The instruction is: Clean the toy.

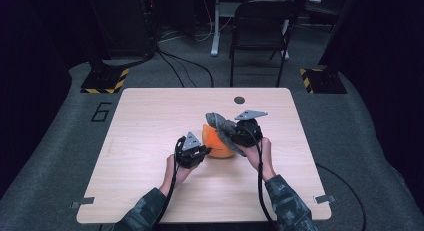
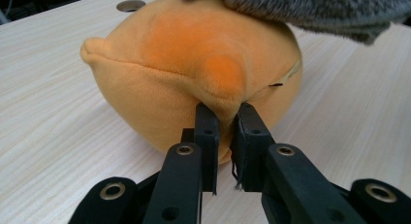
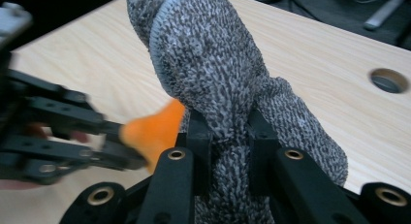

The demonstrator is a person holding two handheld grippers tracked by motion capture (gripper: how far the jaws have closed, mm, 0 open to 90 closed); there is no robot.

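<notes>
From the high view, the orange plush sat near the middle of the counter, squeezed between the two grippers. The left gripper came at it from the left, its forearm angled up from the bottom edge. The right gripper sat at the plush's right, with the grey sock draped from it up and left over the plush.

In the left gripper view, the fingers were clamped on a pinched fold at the near side of the plush (only a narrow gap between them). The plush's long axis ran left-right, its pointed tip to the left.

In the right gripper view, the fingers were clamped on the sock, which rose up and away. The left gripper reached in level from the left, pinching the orange fabric.
</notes>
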